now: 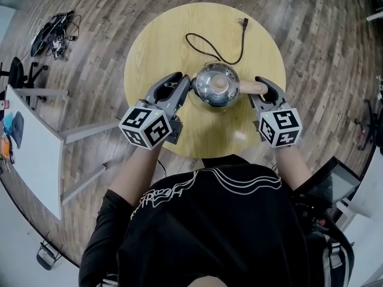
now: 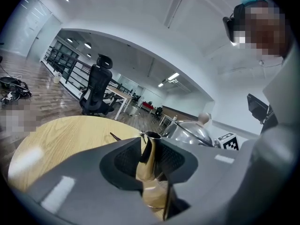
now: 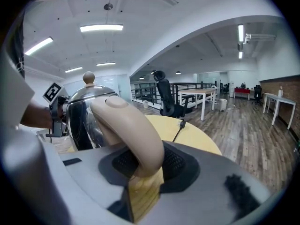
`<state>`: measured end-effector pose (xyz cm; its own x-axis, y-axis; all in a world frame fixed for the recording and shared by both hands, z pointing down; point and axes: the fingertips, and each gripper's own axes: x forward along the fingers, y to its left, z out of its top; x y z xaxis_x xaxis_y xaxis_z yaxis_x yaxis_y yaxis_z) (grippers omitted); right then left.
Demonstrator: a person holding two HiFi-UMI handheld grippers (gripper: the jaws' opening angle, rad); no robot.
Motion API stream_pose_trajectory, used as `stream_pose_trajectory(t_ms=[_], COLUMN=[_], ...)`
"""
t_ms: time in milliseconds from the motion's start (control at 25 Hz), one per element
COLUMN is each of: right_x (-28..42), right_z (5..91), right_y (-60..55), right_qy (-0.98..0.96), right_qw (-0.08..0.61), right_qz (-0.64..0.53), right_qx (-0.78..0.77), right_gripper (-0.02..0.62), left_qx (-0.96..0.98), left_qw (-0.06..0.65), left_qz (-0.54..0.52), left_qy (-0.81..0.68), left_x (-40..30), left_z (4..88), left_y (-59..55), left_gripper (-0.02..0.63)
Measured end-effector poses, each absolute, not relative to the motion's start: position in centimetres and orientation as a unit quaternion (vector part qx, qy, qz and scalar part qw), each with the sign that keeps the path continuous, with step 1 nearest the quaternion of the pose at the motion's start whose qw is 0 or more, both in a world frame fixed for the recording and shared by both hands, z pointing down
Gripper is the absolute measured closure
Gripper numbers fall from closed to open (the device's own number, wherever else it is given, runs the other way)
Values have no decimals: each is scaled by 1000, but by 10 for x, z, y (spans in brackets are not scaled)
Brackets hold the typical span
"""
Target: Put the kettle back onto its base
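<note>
A shiny steel kettle (image 1: pixel 215 85) with a beige knob stands in the middle of the round wooden table (image 1: pixel 149 46). My left gripper (image 1: pixel 184 84) is at its left side, shut on the thin curved spout (image 2: pixel 149 156), which stands upright between the black pads. My right gripper (image 1: pixel 261 88) is at its right side, shut on the beige handle (image 3: pixel 129 125), whose arch rises out from between the pads. A black cord (image 1: pixel 209 46) with a plug (image 1: pixel 244 23) runs from under the kettle toward the far edge. The base itself is hidden beneath the kettle.
The table's near edge is just below my grippers. A white desk (image 1: pixel 30 154) stands at the left, a tangle of cables (image 1: pixel 51 31) lies on the wooden floor, and a black office chair (image 2: pixel 96 86) stands beyond the table.
</note>
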<state>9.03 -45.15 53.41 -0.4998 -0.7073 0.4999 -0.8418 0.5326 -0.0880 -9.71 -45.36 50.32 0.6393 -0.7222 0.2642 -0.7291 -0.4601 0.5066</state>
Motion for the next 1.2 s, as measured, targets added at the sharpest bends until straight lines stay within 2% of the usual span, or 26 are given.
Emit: stream_pose_trajectory(t_ms=[400,440,520,600,800,1000,1200], right_x=[92,93,95,97,107,95,73], right_z=[545,546,547,546,528,492,443], right_y=[-463,-463,-461,-451,-419,-376,-309], right_qy=[-835,-833,-832,-832,-821,-834,-856], right_qw=[184,179,179,189,169,168,138], right_qz=[212,219,219,210,230,195,183], right_qx=[473,476,477,478,495,488,463], right_gripper=[472,471,462,451,437,437,439], left_qx=[846,843,835,832,830,848,882], left_qw=[308,310,315,316,313,292,244], left_qz=[-18,-20,-19,-17,-16,-11,-8], left_qy=[-436,-440,-450,-457,-462,-443,-403], left_x=[-97,-99,-104,-110,-120,-115,-98], left_z=[504,505,509,511,501,466,416], left_y=[-463,-464,-464,-455,-423,-388,-329], left_gripper=[517,505,432,407,407,408,415])
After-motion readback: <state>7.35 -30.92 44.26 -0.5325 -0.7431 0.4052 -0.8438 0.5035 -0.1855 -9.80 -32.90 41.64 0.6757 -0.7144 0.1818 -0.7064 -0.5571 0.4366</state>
